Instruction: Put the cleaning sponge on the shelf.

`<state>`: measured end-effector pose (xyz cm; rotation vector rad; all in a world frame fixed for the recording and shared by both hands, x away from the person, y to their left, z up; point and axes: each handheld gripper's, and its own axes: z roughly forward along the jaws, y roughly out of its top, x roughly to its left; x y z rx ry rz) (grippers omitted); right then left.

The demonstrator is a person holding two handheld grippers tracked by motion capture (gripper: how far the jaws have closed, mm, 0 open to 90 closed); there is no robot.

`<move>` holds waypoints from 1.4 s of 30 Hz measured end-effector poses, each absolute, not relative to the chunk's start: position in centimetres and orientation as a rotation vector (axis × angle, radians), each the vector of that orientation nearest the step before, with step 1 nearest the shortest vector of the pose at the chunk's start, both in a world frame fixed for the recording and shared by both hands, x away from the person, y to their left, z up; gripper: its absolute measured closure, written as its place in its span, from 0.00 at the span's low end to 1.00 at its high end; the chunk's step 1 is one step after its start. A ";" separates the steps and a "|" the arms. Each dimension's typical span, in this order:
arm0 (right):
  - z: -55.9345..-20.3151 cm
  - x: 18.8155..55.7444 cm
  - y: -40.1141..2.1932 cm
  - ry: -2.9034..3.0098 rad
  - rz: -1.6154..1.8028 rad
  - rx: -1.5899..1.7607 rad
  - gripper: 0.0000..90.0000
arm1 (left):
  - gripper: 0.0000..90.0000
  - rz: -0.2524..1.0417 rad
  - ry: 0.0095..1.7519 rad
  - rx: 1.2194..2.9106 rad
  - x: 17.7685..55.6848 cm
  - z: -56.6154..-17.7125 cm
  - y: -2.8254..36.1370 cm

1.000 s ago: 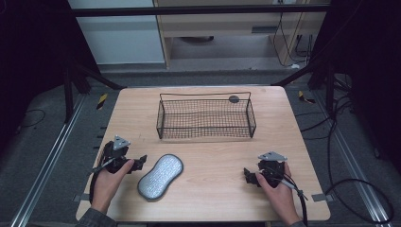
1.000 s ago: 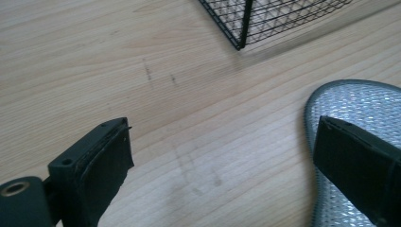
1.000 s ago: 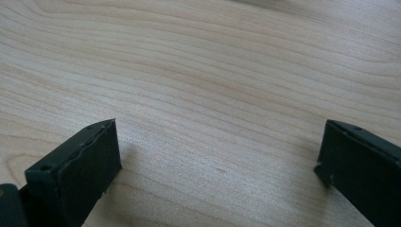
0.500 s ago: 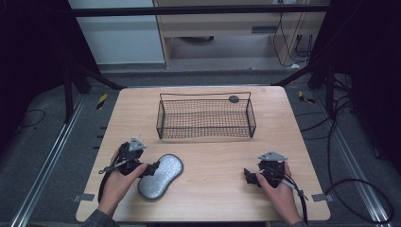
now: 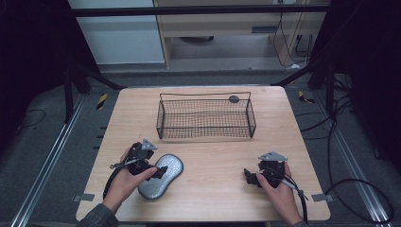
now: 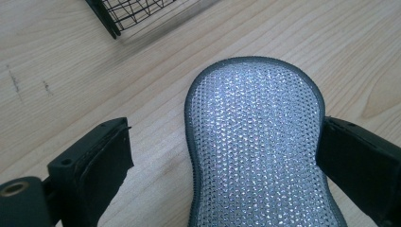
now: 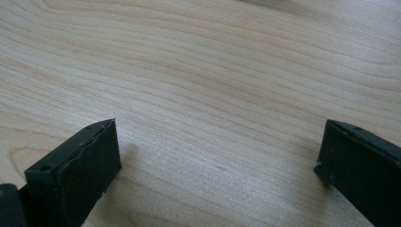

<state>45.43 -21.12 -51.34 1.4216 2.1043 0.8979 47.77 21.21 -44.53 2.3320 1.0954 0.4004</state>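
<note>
Now the left gripper (image 5: 158,172) sits over the silver scrubbing sponge (image 5: 161,177), near the front left corner of the table (image 5: 213,161). Its jaws are wide, and the sponge lies between them; one jaw is right at its edge. The right gripper (image 5: 248,176) rests near the front right corner, jaws wide, holding nothing. A black wire basket (image 5: 206,118) stands near the back edge.
</note>
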 end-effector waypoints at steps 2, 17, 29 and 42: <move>-51.3 45.4 -21.1 2.104 0.897 1.422 0.00 | 0.04 0.400 1.085 2.363 47.8 -44.4 20.8; -51.3 45.4 -21.1 2.103 0.898 1.423 0.00 | 0.04 0.396 1.072 2.493 48.1 -44.6 19.6; -51.3 45.4 -21.1 2.103 0.898 1.422 0.00 | 0.04 0.343 1.082 2.535 48.4 -45.4 19.3; -51.3 45.4 -21.1 2.103 0.898 1.423 0.00 | 0.04 0.293 1.097 2.580 48.7 -46.3 18.6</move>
